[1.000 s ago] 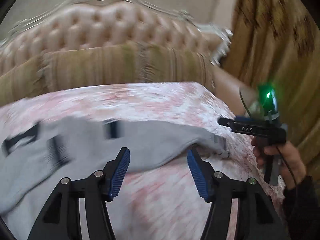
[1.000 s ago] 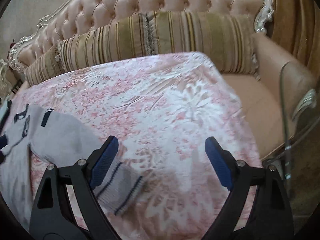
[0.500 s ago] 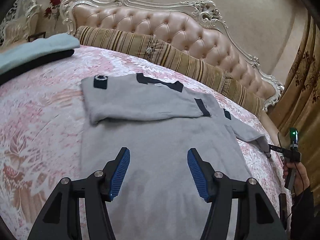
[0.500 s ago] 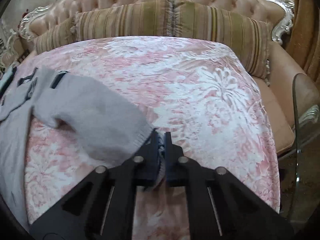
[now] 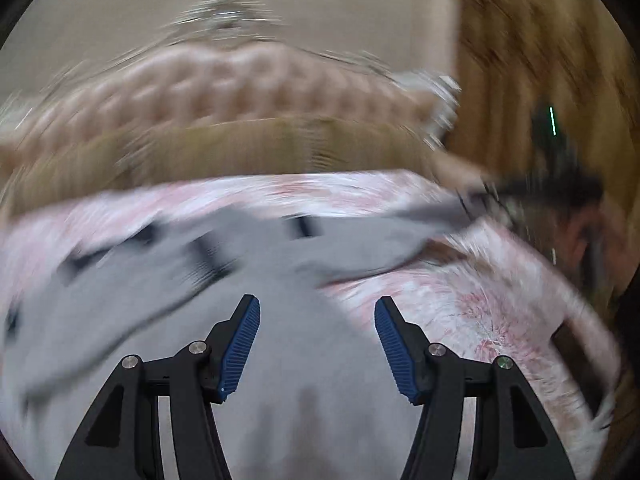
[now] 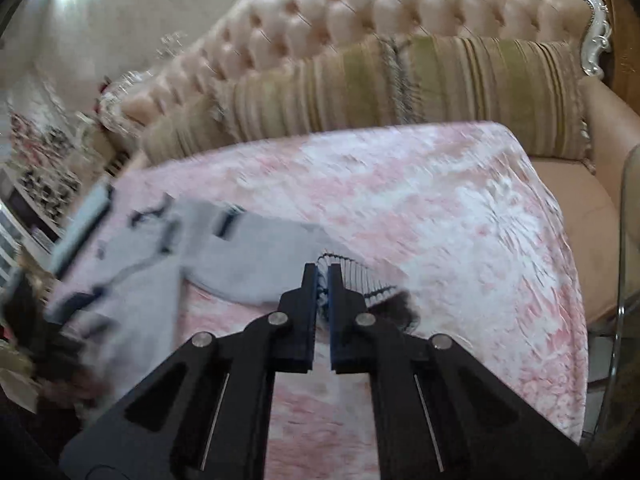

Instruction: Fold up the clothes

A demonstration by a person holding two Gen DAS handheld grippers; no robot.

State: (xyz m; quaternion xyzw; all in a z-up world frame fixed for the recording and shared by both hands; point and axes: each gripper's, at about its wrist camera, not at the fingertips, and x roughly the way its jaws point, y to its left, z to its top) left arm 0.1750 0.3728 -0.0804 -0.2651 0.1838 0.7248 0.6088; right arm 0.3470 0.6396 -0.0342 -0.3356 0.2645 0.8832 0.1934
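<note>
My right gripper (image 6: 323, 276) is clenched on the cuff of the grey knit sweater (image 6: 224, 256), spread on the pink floral bedspread (image 6: 440, 216); my left gripper (image 5: 318, 320) hovers released over it.

Pretty clearly a bedroom in someone's home, and a fancy one. There's a bed with a pink floral bedspread (image 6: 440, 208), a tufted pink headboard (image 6: 360, 12) with a silver carved frame (image 6: 592, 8), and striped bolster pillows (image 6: 400, 88) lined up against it. Gold patterned curtains (image 5: 540, 60) hang on the right, and a grey sweater (image 5: 260, 320) is spread out on the bed.
</note>
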